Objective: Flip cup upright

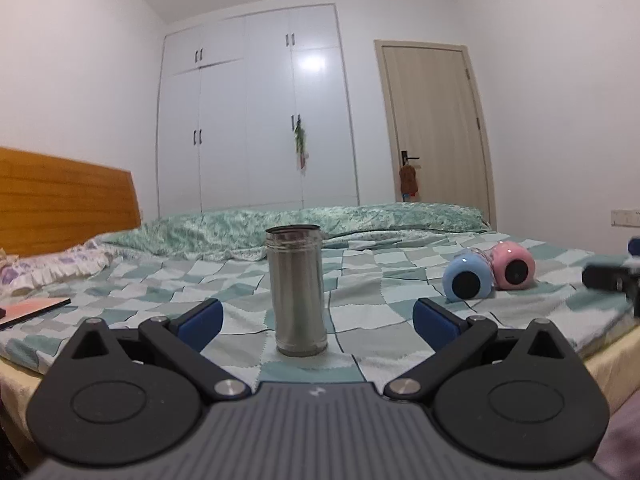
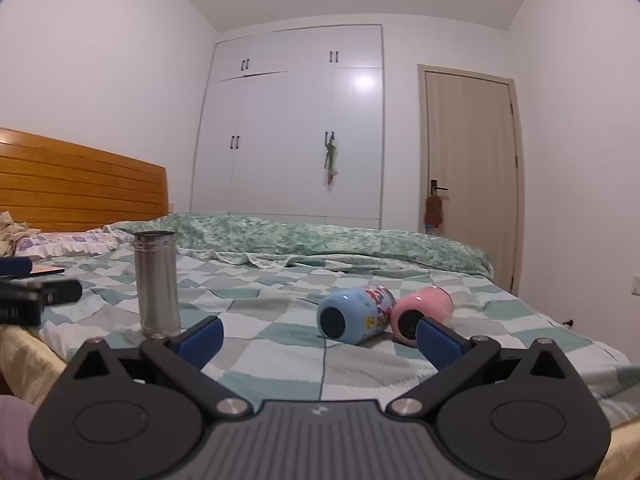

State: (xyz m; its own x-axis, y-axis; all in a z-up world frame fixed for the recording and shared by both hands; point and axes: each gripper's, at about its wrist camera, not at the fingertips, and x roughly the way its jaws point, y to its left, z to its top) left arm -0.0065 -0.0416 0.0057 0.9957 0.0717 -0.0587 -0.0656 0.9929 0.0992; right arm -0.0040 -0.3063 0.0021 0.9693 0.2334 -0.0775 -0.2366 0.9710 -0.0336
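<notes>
both cameras sit low at the near edge of the bed (image 1: 360, 280), looking across it toward the wardrobe (image 1: 256, 112) and door (image 1: 432, 120). the left wrist view faces the steel cup (image 1: 297, 290) close and centred. the right wrist view, further right, has it off left, with the blue cup (image 2: 354, 314) and pink cup (image 2: 424, 312) close ahead. both views show all three cups.

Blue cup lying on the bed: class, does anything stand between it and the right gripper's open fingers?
Nothing visible does. The blue cup lies on its side ahead of the right gripper, only checked bedsheet between them. The pink cup lies beside it, touching.
</notes>
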